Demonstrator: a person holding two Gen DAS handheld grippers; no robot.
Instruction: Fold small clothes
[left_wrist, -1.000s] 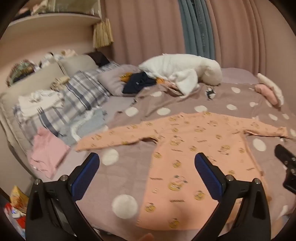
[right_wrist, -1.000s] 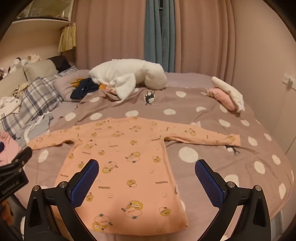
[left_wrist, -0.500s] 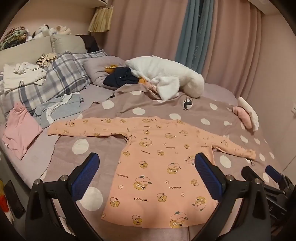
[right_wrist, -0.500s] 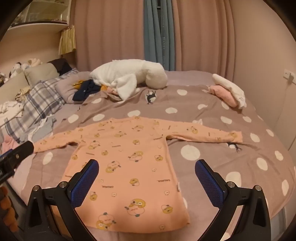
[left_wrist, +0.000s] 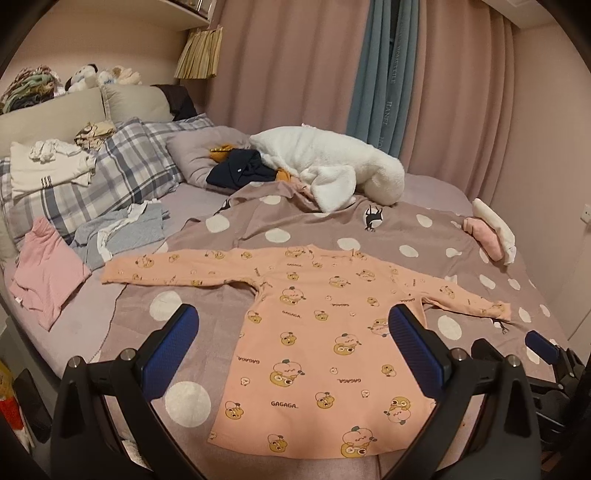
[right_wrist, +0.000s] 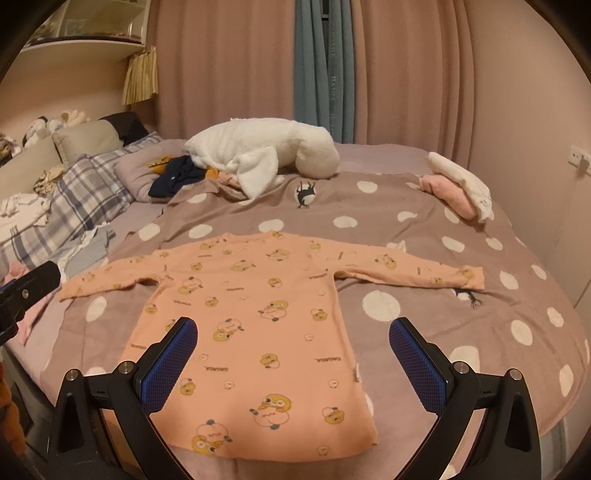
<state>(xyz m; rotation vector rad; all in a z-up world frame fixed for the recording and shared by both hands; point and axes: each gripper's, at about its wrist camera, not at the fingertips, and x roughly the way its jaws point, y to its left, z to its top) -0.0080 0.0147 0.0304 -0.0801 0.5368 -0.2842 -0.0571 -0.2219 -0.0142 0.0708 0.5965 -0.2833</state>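
On the bed a peach shirt lies flat, hem nearest, sleeves spread crosswise. Left claw and right claw hover above the hem, wide open, empty; each sleeve lies nearer its own-side claw.

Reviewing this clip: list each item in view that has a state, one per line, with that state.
Peach long-sleeved cartoon-print shirt: spread flat, sleeves out, unfolded.
Left hand-held gripper: open, holding nothing.
Right hand-held gripper: open, holding nothing.
Brown polka-dot blanket: spread over bed.
Pink and white garments: folded, stacked.
Pink and teal curtains: drawn shut.
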